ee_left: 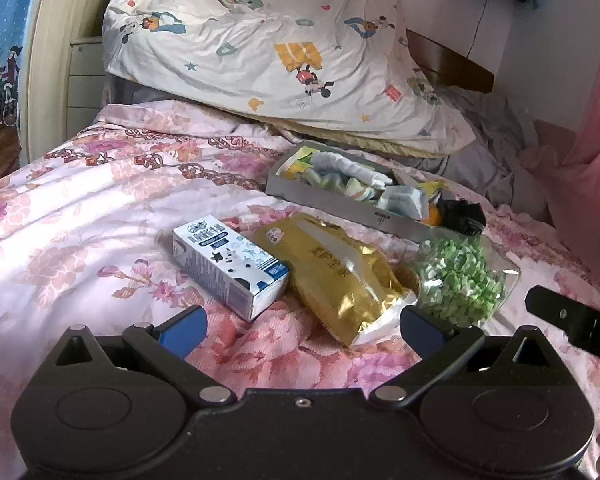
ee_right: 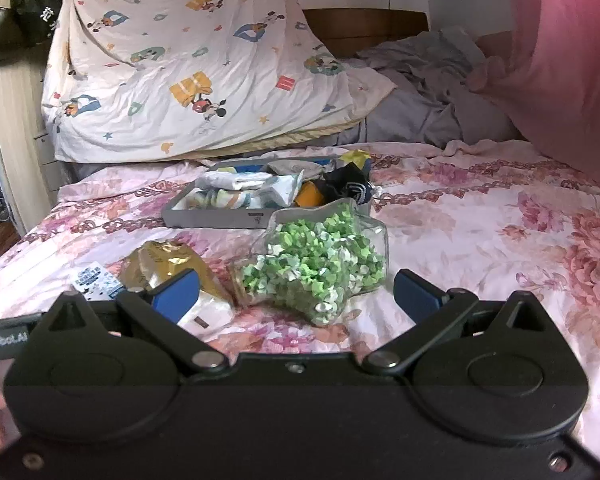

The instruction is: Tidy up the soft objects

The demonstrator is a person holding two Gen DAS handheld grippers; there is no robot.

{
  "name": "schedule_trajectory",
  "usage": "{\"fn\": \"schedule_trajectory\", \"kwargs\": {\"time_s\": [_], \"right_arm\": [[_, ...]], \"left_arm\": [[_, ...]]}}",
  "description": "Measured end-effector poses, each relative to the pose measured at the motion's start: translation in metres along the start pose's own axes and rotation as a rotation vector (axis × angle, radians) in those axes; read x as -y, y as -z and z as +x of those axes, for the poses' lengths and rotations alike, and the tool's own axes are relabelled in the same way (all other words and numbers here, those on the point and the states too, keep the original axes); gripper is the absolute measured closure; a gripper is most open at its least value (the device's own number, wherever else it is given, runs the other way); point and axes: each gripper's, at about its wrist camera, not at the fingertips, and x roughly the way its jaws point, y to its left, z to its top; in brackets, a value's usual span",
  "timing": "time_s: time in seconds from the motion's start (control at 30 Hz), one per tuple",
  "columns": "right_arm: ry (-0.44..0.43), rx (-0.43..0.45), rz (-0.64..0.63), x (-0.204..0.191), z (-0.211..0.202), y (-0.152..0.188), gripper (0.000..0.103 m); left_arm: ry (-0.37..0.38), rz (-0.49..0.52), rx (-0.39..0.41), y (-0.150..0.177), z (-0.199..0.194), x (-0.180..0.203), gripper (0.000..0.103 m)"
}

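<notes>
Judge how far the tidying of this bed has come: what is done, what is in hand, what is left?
Done: the grey tray already holds socks and small soft packs. In hand: nothing; the left gripper and right gripper are both open and empty. Left: the milk carton, gold pouch and bag of green paper stars lie loose on the floral bedspread.

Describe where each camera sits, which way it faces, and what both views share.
Left wrist: on the left gripper, open, low over the bedspread, facing the milk carton and gold pouch.
Right wrist: on the right gripper, open, facing the bag of green stars.
Shared: carton, pouch, star bag, grey tray.
</notes>
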Motion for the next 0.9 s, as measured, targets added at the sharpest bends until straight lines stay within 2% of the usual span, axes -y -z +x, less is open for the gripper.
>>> {"fn": "schedule_trajectory", "kwargs": {"time_s": [0.27, 0.9], "right_arm": [[0.040, 0.016, -0.025, -0.002, 0.008, 0.012, 0.001], [0.039, -0.009, 0.002, 0.000, 0.012, 0.015, 0.001]], "left_arm": [[-0.024, 0.004, -0.020, 0.003, 0.011, 0.001, 0.001], [-0.018, 0.022, -0.029, 0.005, 0.012, 0.003, 0.001]]}}
